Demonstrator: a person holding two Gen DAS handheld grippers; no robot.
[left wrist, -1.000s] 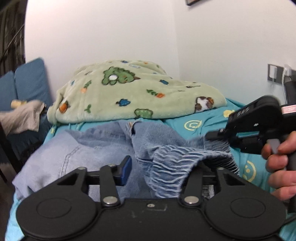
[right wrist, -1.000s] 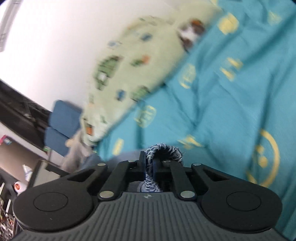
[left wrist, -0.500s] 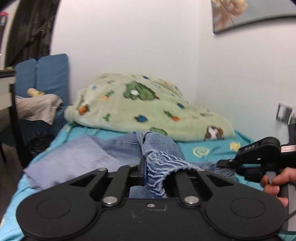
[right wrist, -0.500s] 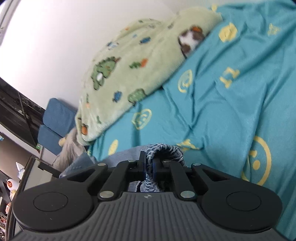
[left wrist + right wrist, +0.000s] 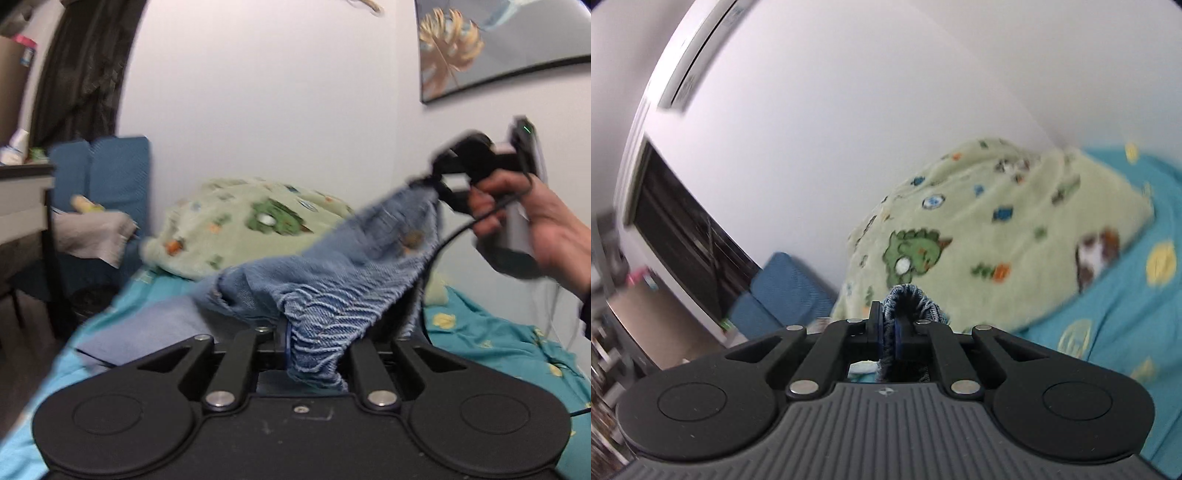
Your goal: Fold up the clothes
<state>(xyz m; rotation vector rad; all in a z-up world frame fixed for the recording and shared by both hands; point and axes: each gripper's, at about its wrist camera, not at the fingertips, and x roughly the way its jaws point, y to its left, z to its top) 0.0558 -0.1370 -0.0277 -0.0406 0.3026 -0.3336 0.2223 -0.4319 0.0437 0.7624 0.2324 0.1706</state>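
A pair of light blue denim jeans (image 5: 332, 273) with an elastic waistband hangs stretched between both grippers above the bed. My left gripper (image 5: 314, 343) is shut on one part of the waistband, close to the camera. My right gripper (image 5: 432, 184) is held high at the right, shut on the other part of the waistband. In the right wrist view the right gripper (image 5: 892, 325) pinches a fold of the denim waistband (image 5: 908, 299). The legs of the jeans (image 5: 147, 328) trail down onto the bed at the left.
A teal bedsheet (image 5: 498, 332) with yellow prints covers the bed. A green cartoon-print blanket (image 5: 240, 221) is bunched at the bed's far end by the white wall; it also shows in the right wrist view (image 5: 997, 236). Blue cushions (image 5: 107, 173) and a desk edge (image 5: 22, 184) stand at the left.
Both grippers have lifted the jeans off the bed. The right gripper rose high and away to the right, stretching the waistband. The left gripper closed on the waistband a second ago.
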